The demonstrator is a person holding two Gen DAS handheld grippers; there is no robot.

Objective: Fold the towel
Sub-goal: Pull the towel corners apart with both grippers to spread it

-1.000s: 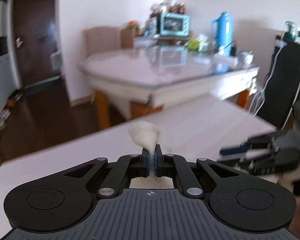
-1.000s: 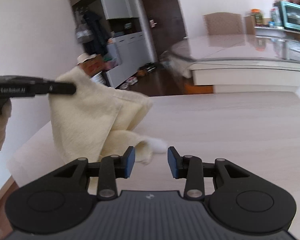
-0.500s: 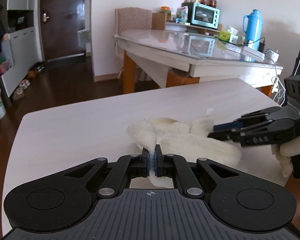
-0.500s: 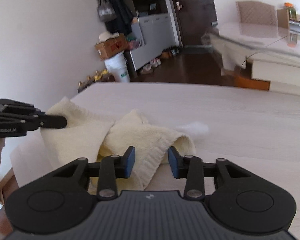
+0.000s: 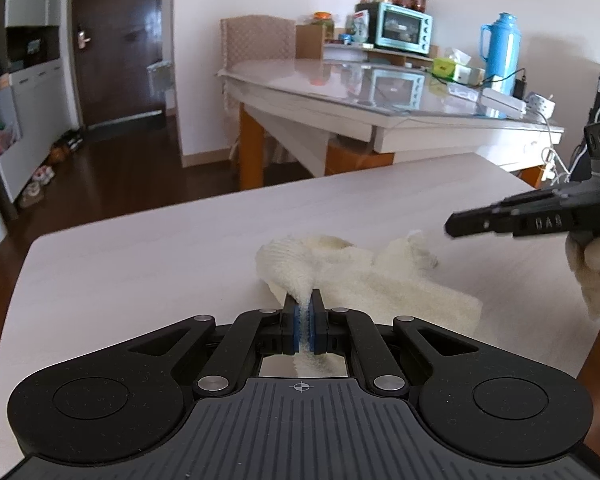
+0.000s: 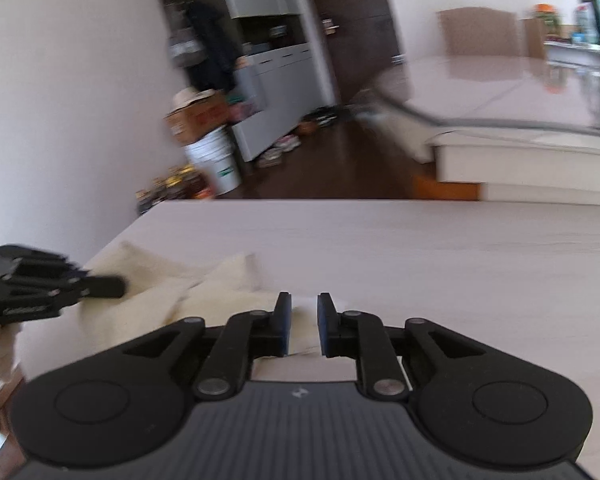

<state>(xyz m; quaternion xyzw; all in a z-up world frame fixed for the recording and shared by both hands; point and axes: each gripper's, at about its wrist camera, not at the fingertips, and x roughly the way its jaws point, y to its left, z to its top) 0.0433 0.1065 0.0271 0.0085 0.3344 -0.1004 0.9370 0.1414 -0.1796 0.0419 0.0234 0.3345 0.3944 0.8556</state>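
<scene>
We look from each wrist, low and close above the white table [image 5: 148, 248], angled down along the fingers toward the dining table [image 5: 380, 92] beyond. Both views share the towel [image 5: 380, 276] on the white table.

Right gripper [image 6: 302, 322] jaws opening over cream towel [image 6: 220, 292] on table [image 6: 440, 248].

White walls, dark wood floor [image 5: 112, 176]; glass-topped dining table [image 5: 380, 92] w/ chair [image 5: 258, 42]; grey cabinet [image 6: 276, 92] by dark door [image 5: 116, 40].

1 towel [image 5: 384, 280], 2 grippers [image 5: 303, 322]
</scene>
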